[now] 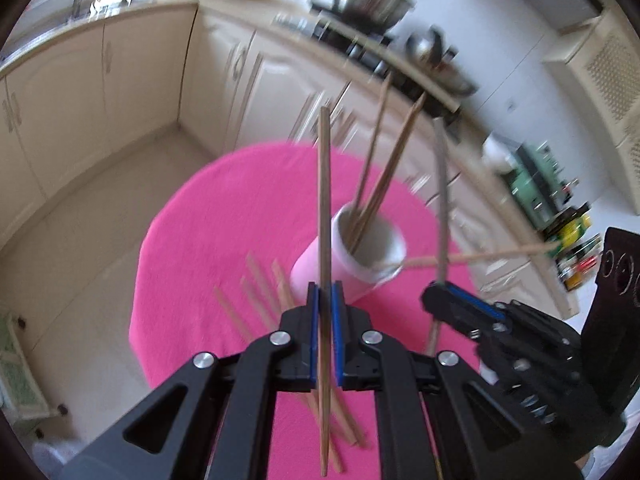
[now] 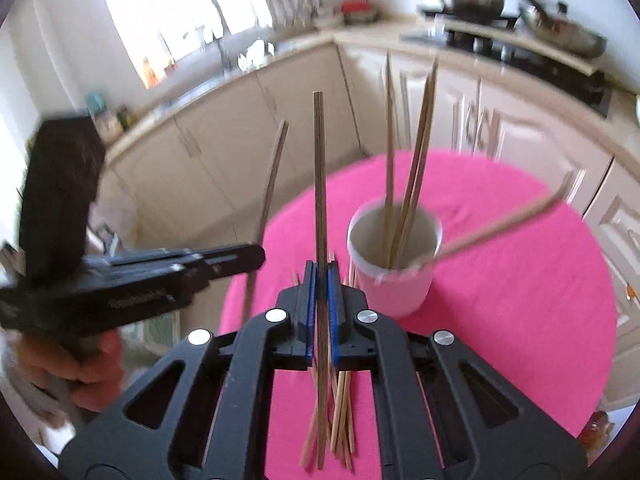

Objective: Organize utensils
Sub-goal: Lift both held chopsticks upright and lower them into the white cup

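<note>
Left gripper (image 1: 325, 300) fingers clamp one chopstick (image 1: 324, 208); right gripper (image 2: 320, 280) fingers clamp another (image 2: 319, 184); white cup (image 2: 394, 256) at two o'clock.

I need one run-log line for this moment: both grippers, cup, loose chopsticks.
left gripper: shut on chopstick | right gripper: shut on dark chopstick | cup: holds several | loose chopsticks: on pink cloth

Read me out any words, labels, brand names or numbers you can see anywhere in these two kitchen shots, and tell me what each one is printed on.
None can be read.
Raised lettering on the side of the left gripper: too blurred to make out.
Labels on the bottles and jars along the counter: colours only, print too small and blurred.
White cup, chopsticks and pink cloth: no print showing.
</note>
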`<state>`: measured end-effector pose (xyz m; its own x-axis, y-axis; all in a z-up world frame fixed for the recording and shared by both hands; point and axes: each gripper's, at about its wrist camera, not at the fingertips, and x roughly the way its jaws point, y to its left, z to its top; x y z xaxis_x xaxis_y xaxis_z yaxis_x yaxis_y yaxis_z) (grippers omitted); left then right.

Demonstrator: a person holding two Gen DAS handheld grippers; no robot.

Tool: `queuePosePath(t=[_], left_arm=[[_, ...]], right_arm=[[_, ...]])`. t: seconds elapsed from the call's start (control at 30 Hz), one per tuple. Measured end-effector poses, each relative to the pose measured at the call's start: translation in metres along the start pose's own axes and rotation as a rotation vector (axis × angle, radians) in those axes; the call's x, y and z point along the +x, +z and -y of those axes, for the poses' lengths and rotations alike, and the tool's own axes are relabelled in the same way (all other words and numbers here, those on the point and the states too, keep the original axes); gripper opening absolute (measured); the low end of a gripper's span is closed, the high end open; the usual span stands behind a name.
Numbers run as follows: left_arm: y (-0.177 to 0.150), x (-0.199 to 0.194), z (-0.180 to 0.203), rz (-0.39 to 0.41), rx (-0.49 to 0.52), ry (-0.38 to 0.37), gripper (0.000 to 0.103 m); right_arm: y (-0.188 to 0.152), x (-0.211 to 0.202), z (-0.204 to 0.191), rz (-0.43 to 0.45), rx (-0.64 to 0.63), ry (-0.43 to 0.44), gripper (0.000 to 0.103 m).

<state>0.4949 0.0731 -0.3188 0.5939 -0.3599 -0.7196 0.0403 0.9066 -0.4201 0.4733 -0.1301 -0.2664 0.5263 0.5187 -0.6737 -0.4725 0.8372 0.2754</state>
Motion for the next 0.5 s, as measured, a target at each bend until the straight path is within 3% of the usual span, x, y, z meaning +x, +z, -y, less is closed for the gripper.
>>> queuePosePath(t=[0.23,0.5], left_arm=[[0.04,-0.019,0.037,0.194,0.063,-0.066,0.006],[0.075,-0.007,0.065,0.314,0.095,-0.058,0.006]], right_arm=[[0.06,-0.059,0.027,0.237,0.089,0.067,0.006],[0.104,-0.068,0.083,0.435,0.194,0.116,0.006]])
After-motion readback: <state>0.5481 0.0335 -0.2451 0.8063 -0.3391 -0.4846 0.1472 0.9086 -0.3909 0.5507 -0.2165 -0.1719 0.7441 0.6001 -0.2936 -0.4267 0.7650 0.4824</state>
